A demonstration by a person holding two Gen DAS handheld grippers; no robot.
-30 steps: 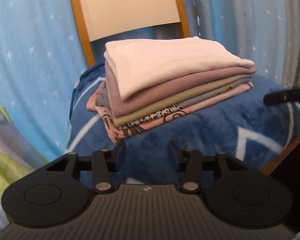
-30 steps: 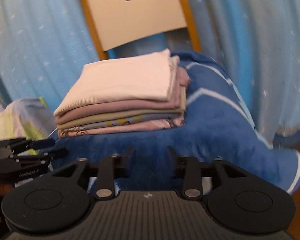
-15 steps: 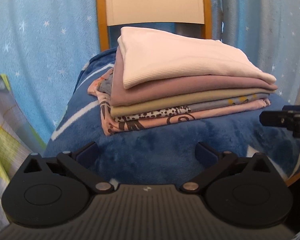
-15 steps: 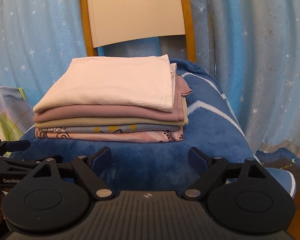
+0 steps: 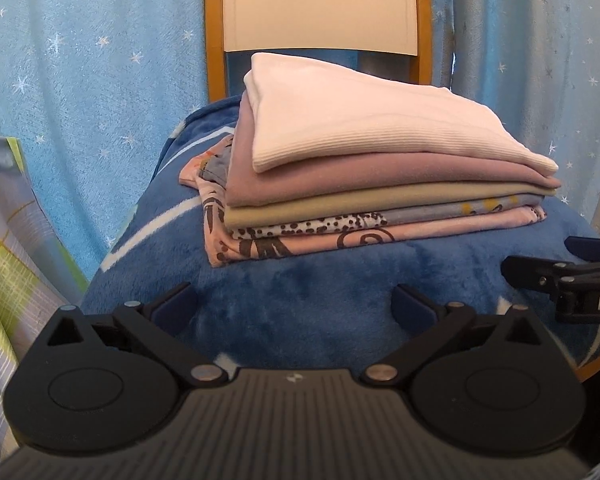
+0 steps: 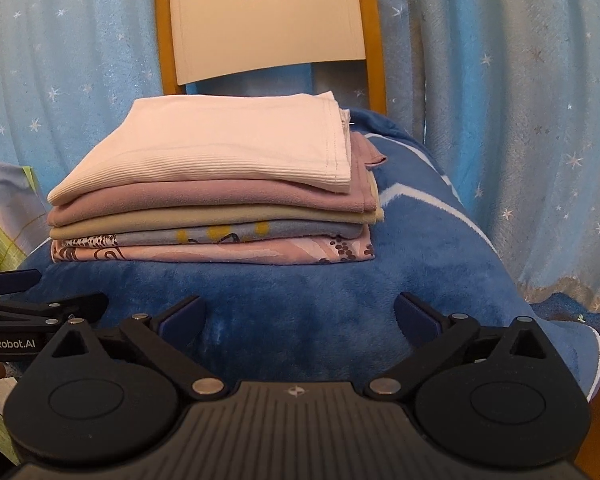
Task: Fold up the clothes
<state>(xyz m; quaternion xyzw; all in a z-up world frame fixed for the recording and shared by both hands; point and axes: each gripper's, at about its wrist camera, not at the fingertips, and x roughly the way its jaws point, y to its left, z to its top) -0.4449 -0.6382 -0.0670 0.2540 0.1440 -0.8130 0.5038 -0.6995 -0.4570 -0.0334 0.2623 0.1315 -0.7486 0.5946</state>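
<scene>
A neat stack of several folded clothes [image 5: 380, 184] [image 6: 216, 196] rests on a blue blanket [image 5: 320, 300] [image 6: 420, 264] draped over a chair seat. A white ribbed garment [image 5: 364, 120] [image 6: 228, 148] lies on top, then mauve, beige, light blue and patterned pink pieces below. My left gripper [image 5: 294, 310] stands open in front of the stack, with nothing between its fingers. My right gripper [image 6: 298, 314] is open too, level with the blanket's front, holding nothing. Each gripper shows at the edge of the other's view.
The chair back [image 5: 320, 4] [image 6: 268, 20], cream with an orange wooden frame, rises behind the stack. A light blue star-print curtain [image 5: 80, 80] [image 6: 520, 120] hangs all around. A green and white checked cloth [image 5: 8, 272] lies to the left.
Both grippers went from nearly shut to wide open. The views swung to face the stack squarely and settled; the stack has not moved.
</scene>
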